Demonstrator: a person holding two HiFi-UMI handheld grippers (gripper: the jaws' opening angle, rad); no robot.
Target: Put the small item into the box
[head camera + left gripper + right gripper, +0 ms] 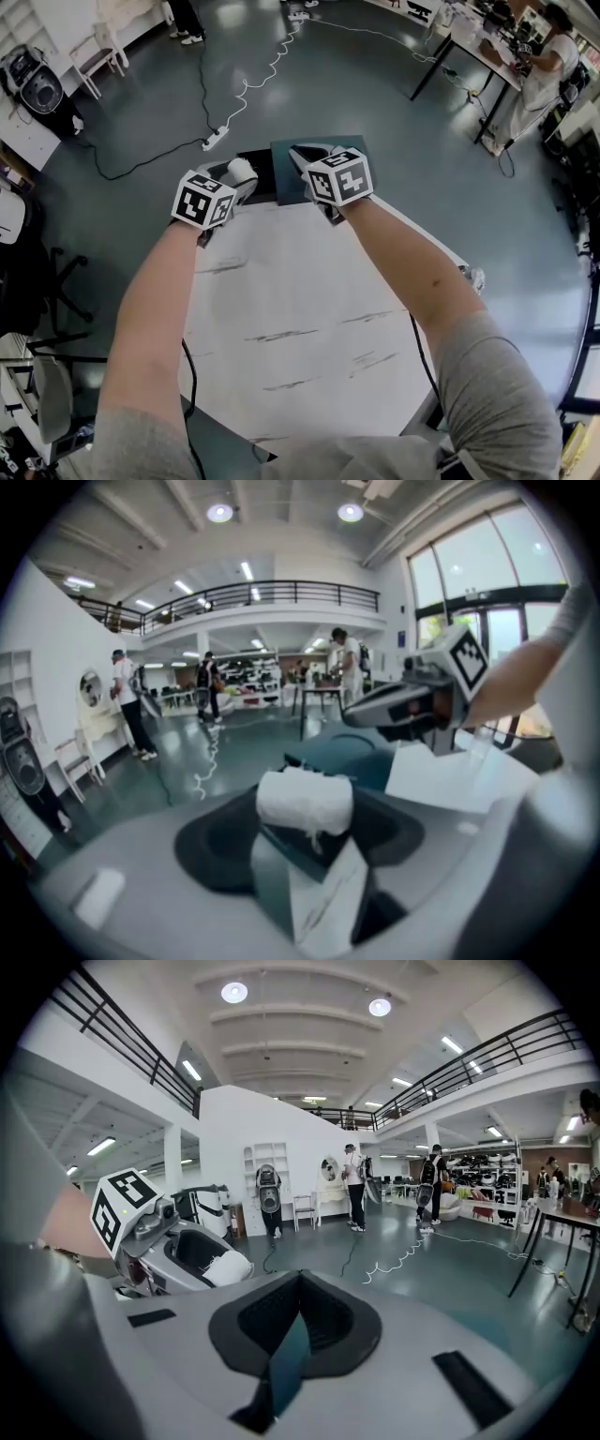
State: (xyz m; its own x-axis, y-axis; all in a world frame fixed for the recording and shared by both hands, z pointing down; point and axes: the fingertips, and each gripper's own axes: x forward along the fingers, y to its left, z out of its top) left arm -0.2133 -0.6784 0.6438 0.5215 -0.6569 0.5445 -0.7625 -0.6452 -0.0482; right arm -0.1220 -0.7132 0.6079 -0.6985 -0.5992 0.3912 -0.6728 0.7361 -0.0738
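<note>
Head view: both forearms reach straight forward over the white table (300, 309) and converge at the upper centre of the frame. The left gripper (234, 183) carries a white roll (242, 171) just beside the teal box (286, 173), which sits at the table's far edge. The right gripper (309, 157) is at the box itself, to the right of the left one. Left gripper view: the roll (305, 801) lies across the jaw tips at frame centre and the fingers are clamped on its ends. It looks like wound tissue or cotton, with a loose thread hanging, so treat it as light, soft and easily crushed. Grip it across its width with low force. It is unlikely to slip, but it may unravel if dragged. The box appears behind it, centre right. Right gripper view: a thin teal flap (286, 1363), apparently part of the box, stands edge-on between the jaws, which are closed on it. The flap appears stiff but thin, so pull along its hinge line rather than twisting it. The left gripper with the roll shows at centre left.
</note>
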